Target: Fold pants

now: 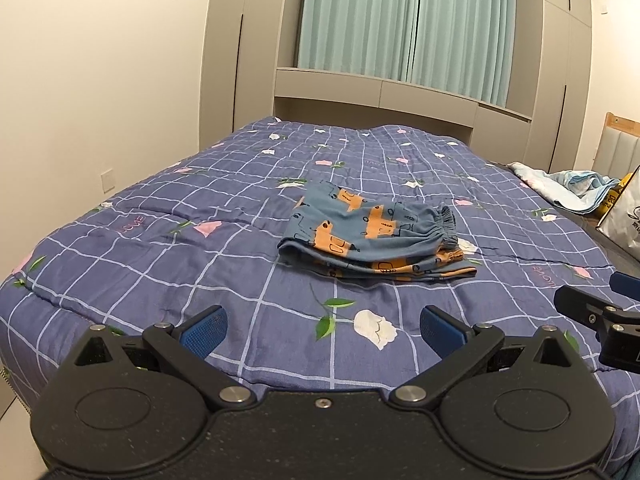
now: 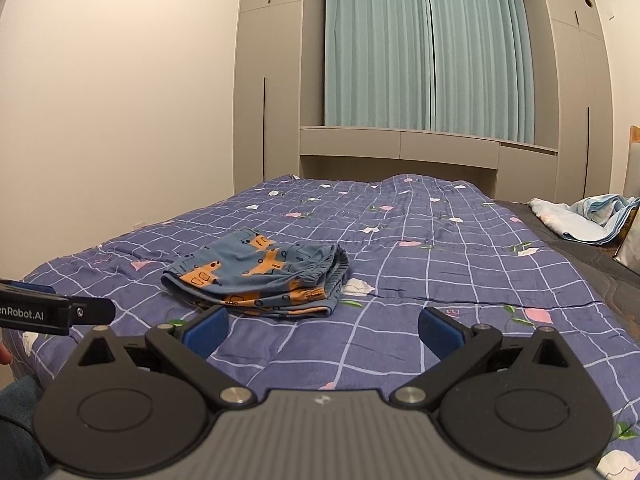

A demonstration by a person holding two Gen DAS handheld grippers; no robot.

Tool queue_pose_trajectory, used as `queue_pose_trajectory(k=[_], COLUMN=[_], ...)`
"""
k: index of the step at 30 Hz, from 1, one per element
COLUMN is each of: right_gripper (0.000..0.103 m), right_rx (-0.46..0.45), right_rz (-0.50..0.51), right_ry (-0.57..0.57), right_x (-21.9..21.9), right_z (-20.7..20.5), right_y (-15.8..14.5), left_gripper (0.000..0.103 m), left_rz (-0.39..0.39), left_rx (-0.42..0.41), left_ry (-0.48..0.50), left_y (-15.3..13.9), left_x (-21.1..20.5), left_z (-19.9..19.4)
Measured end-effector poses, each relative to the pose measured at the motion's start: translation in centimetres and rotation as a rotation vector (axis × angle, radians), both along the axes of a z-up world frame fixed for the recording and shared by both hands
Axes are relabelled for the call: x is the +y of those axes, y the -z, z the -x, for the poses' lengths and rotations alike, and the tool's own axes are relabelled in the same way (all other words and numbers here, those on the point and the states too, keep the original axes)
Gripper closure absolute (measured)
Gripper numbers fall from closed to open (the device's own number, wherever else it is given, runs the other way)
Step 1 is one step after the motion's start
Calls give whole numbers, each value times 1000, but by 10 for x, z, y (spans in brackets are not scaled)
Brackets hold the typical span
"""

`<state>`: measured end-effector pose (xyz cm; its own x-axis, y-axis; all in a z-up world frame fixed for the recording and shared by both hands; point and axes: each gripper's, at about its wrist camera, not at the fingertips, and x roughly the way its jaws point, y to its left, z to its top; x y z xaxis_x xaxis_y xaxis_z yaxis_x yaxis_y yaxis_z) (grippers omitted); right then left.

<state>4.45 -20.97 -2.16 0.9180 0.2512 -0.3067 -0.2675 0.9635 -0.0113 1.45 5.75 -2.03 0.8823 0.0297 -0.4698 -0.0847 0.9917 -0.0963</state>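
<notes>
Small blue pants (image 1: 372,236) with orange vehicle prints lie folded into a compact stack on the bed, elastic waistband to the right. The right wrist view shows the same pants (image 2: 260,276) ahead and left of centre. My left gripper (image 1: 322,330) hovers open over the quilt, short of the pants, nothing between its blue pads. My right gripper (image 2: 322,330) is also open and empty, back from the pants. Each gripper shows at the edge of the other's view: the right gripper (image 1: 600,312) and the left gripper (image 2: 56,314).
A blue checked quilt (image 1: 160,240) with flowers covers the bed. Crumpled light-blue bedding (image 1: 568,188) and a white bag (image 1: 624,220) sit at the far right. Grey wardrobes and teal curtains (image 2: 428,52) stand behind the bed. A white wall runs along the left.
</notes>
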Motion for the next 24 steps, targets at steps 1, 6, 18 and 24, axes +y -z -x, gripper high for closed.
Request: queue_pose_trajectory(k=[1,6,18,24], right_gripper=[0,0,0,0], right_rx=[0,4,4,4], right_rz=[0,-1,-1,-1], right_ry=[0,-3,-2,-2], right_x=[0,0,-1,-1], right_z=[0,0,0,0], right_y=[0,1,1,1], left_gripper=[1,1,1,1], left_rz=[1,3,3,3], left_rx=[1,2,2,1], left_ry=[0,0,-2,-2], left_y=[0,0,-1,-1], left_x=[0,0,0,0], left_z=[0,0,1,2])
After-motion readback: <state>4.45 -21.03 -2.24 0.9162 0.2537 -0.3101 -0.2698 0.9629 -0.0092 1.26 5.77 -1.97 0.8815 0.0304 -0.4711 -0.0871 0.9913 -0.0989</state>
